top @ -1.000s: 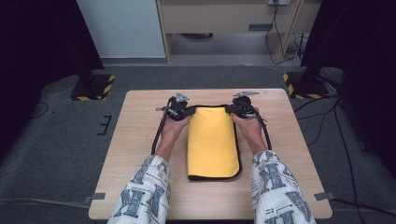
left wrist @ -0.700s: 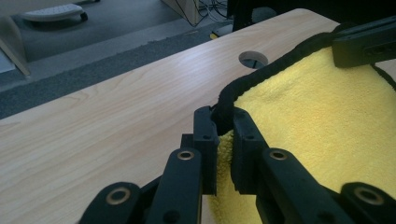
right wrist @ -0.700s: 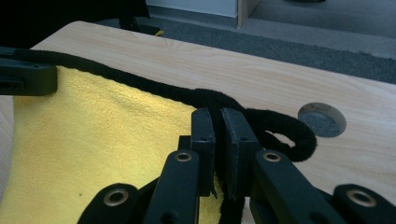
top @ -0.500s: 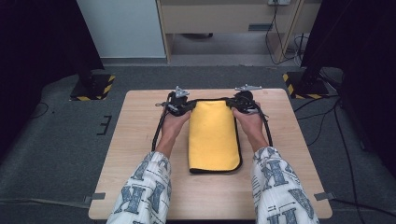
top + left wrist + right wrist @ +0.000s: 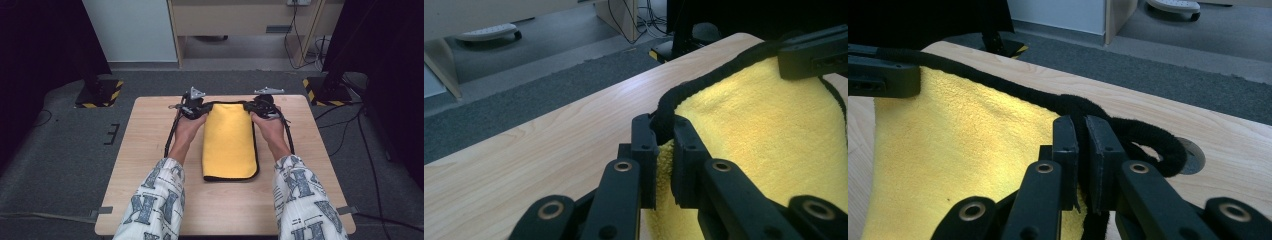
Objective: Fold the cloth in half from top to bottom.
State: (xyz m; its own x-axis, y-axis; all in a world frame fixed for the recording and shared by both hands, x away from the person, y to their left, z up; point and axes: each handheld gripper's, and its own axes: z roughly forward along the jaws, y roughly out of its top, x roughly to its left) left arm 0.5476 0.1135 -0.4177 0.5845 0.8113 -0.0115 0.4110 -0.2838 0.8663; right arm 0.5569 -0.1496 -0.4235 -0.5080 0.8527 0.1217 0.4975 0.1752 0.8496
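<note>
A yellow towel (image 5: 230,142) with black trim lies folded lengthwise on the middle of the wooden table (image 5: 145,165). My left gripper (image 5: 196,109) is shut on the towel's far left corner. In the left gripper view the black hem is pinched between the jaws of that gripper (image 5: 664,135), and the yellow towel (image 5: 764,125) spreads to the right. My right gripper (image 5: 260,107) is shut on the far right corner. In the right gripper view its pads (image 5: 1080,135) clamp the hem, with the towel (image 5: 958,140) to the left. The far edge is lifted slightly off the table.
A round cable hole (image 5: 1193,157) sits in the table just past the right gripper. Beyond the far edge are grey carpet, a wooden cabinet (image 5: 240,20) and two dark stands with yellow-black striped bases (image 5: 100,92) (image 5: 325,90). Cables trail along both forearms.
The left gripper has risen a little with its corner of the towel, and the far edge now sits slightly higher. The right gripper has barely moved.
</note>
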